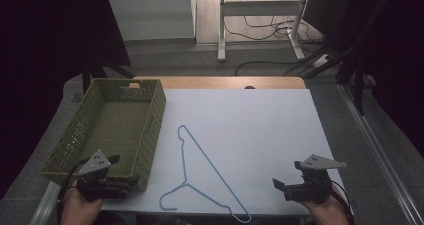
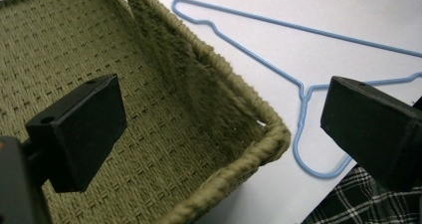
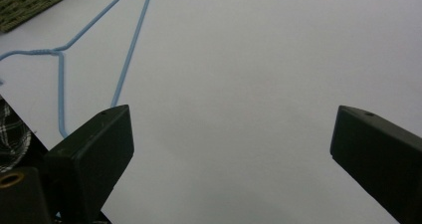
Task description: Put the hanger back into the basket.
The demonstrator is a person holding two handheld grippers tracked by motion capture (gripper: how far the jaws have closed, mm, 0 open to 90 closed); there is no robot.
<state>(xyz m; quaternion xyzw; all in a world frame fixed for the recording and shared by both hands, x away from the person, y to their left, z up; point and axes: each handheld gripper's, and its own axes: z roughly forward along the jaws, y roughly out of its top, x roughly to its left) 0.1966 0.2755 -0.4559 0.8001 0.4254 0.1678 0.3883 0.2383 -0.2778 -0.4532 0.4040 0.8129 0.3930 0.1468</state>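
High view. Blue wire hanger (image 1: 207, 177) lay flat on the white table sheet (image 1: 260, 130), near the front edge, hook (image 1: 167, 201) toward the lower left, long bar running diagonally from upper left to lower right. Green woven basket (image 1: 112, 130) stood at the sheet's left edge, just beside the hanger, apparently not touching it. Left gripper (image 1: 120, 172) held at the basket's near corner, over its rim; right gripper (image 1: 280, 185) held low at the front right, well apart from the hanger. Nothing seen between either pair of jaws. Bare wooden strip (image 1: 220, 82) of tabletop noted beyond the sheet.

Left gripper view. Jaws stood wide apart, empty. Basket's near corner (image 2: 271, 134) lay between them; left jaw over the woven floor, right jaw over the sheet. Hanger's twisted neck (image 2: 302, 109) and hook (image 2: 318, 169) seen on the sheet just outside the basket wall. Checked fabric (image 2: 358, 199) at lower right.

Right gripper view. Jaws spread wide, empty, bare sheet (image 3: 239, 84) between them. Hanger (image 3: 62, 89) lay off to the upper left, outside the jaws, untouched. Basket corner (image 3: 30, 2) at top left.
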